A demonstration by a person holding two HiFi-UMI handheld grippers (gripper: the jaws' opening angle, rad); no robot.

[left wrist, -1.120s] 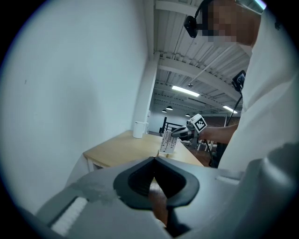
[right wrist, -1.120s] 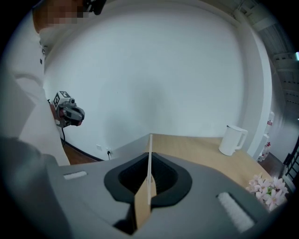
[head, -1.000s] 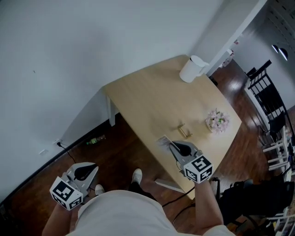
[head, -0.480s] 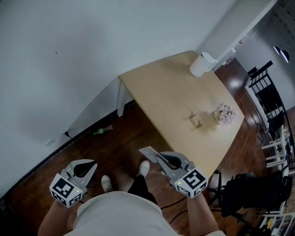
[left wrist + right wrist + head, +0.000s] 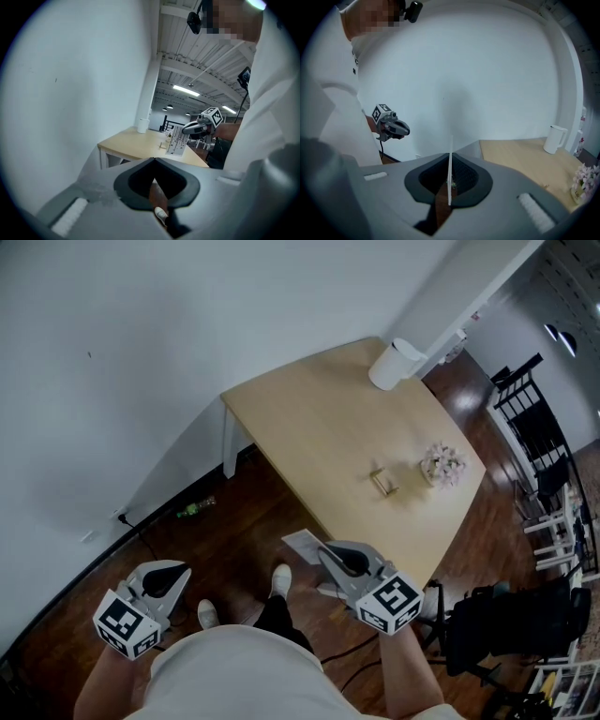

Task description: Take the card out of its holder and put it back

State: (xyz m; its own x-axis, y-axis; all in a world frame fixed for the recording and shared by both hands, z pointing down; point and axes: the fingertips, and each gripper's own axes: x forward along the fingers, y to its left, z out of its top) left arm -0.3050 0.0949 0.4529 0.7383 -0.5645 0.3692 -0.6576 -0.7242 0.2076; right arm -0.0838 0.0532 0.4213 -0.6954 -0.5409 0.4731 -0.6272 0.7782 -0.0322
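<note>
The thin white printed card (image 5: 303, 544) is held clear of the worktop, over the dark wooden floor (image 5: 234, 521), low and centre in the head view. It is pinched at one end by the right gripper (image 5: 325, 556), whose fingers are pressed fully together on it. The small brass-coloured card holder (image 5: 380, 482) stands empty on the pale wooden worktop (image 5: 309, 427), up and to the right of the card in that frame and well apart from it. A small bunch of pink flowers (image 5: 441, 465) lies near the holder on its right.

The coming move is judged to turn on that line. The card must be carried up and right, over the worktop's near edge, and its free edge lined up with the holder's slot. The slot's long axis seems to run from upper left to lower right, though the holder is too small for this to be settled. The right gripper is plainly the nearer. The left gripper (image 5: 178, 573) hangs at lower left, its fingers closed on nothing.

In the right gripper view the card (image 5: 450, 164) is seen edge-on, an upright white line between the fingers, which the head view does not show. Its printed face (image 5: 177, 140) is shown only in the left gripper view.
</note>
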